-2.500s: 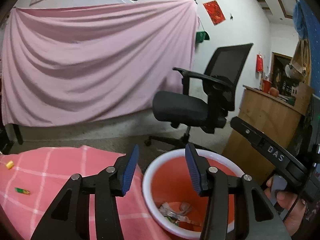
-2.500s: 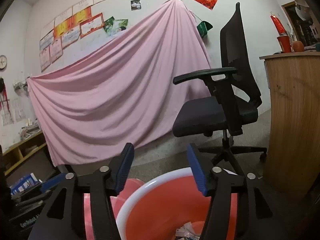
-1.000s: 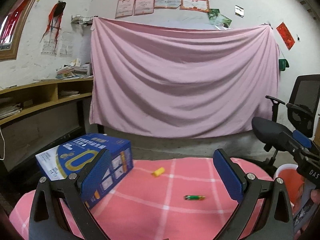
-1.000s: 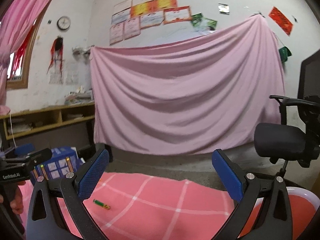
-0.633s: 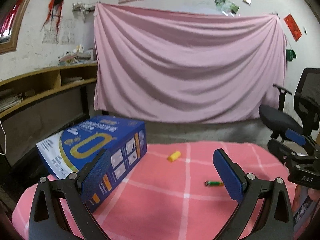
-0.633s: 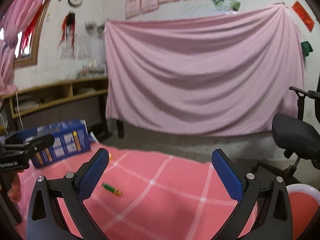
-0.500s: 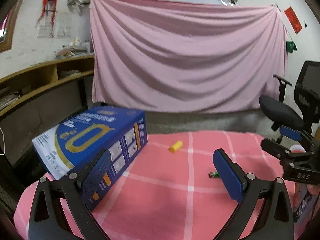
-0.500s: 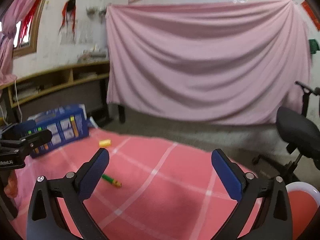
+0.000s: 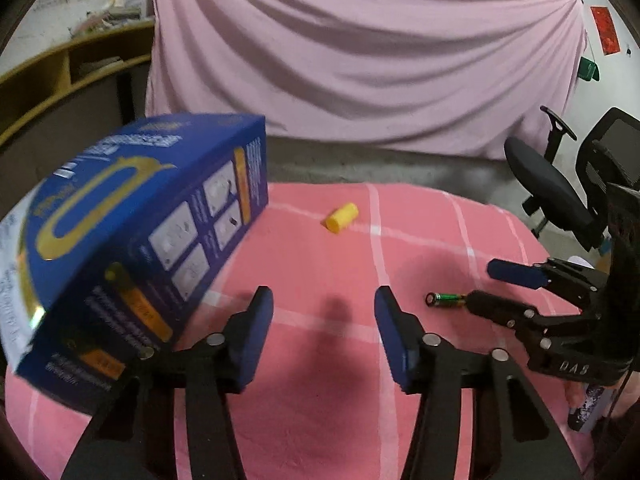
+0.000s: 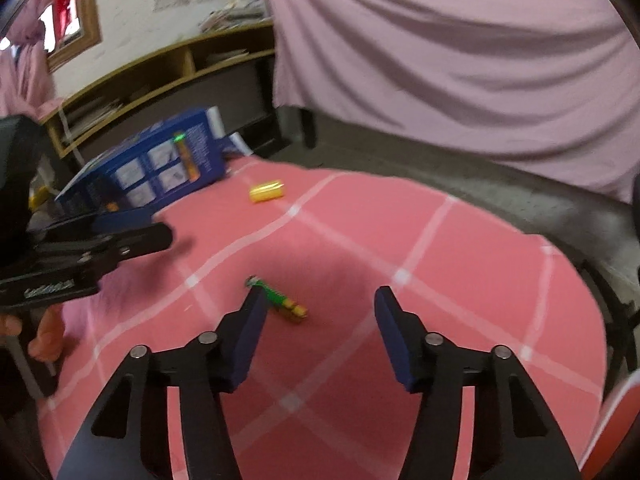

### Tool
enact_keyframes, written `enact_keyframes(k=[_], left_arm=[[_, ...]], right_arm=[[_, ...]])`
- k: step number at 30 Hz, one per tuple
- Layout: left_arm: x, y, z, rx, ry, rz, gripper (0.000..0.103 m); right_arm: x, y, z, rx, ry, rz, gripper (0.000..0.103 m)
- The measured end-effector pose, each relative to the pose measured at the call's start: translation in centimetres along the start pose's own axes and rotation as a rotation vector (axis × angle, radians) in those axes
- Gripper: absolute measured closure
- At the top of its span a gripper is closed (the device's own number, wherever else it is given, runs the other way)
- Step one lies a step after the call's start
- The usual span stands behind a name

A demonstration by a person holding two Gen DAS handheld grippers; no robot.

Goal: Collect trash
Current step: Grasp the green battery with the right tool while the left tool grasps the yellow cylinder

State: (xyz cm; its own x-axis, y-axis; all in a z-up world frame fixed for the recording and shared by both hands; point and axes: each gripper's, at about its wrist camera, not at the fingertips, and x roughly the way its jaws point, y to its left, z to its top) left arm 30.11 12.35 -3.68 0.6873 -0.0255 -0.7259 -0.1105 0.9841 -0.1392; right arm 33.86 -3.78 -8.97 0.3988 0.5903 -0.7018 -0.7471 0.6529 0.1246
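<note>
Pink-checked tabletop [image 10: 460,248]: carried all loose trash.
Battery [image 10: 280,302]: lay just ahead of right tool [image 10: 318,322], beside its left finger, not between.
Right tool: half-wide, empty, jaws closing; risk of closing off-target and rolling the battery away.
Left tool [image 9: 324,326]: half-wide, empty, jaws closing; blue box [image 9: 132,240] close at its left, a likely snag.
Yellow piece [image 9: 341,218]: well ahead of left tool, round, likely to roll.

1. A makeshift office or study room: black swivel chair [image 9: 560,184] at three o'clock.
2. Wooden wall shelves [image 10: 160,76] stacked with papers at ten o'clock.
3. Pink sheet [image 9: 360,52] draped over a whitewashed wall, twelve o'clock.
4. Bench under a pink checked cloth [image 9: 340,360]; bare concrete floor [image 9: 380,168] beyond.
</note>
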Motion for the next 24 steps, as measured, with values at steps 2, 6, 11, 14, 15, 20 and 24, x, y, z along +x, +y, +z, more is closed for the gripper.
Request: enact_keyframes(k=[2,6,11,14,15,20,24], left_arm=[[0.4,0.1,0.1,0.002,0.013,-0.006,0.058],[1.0,0.2,0.8,0.010,0.033,-0.015,0.058],[1.8,-0.1,1.7,0.020,0.042,-0.020,0.058],[2.4,-0.6,2.5,0.029,0.041,-0.021,0.058],[2.7,-0.8,2.8,0.033,0.039,-0.019,0.058],[4.4,-2.2,4.3,0.067,0.021,0.016,0.058],[6.2,-3.3,5.3,0.101,0.027,0.042,0.058]], right_arm=[[0.6,0.5,0.2,-0.022,0.026,0.011,0.056],[1.9,1.2,0.3,-0.047,0.073,0.016,0.064],[2.4,1.1,0.7,-0.029,0.075,0.025,0.084],[2.5,1.0,0.9,-0.011,0.074,0.008,0.093],[2.6,0.7,0.9,0.006,0.073,-0.003,0.094],[2.1,-1.8,0.8,0.129,0.063,-0.037,0.095],[1.9,-3.2,0.7,0.199,0.051,-0.026,0.095]])
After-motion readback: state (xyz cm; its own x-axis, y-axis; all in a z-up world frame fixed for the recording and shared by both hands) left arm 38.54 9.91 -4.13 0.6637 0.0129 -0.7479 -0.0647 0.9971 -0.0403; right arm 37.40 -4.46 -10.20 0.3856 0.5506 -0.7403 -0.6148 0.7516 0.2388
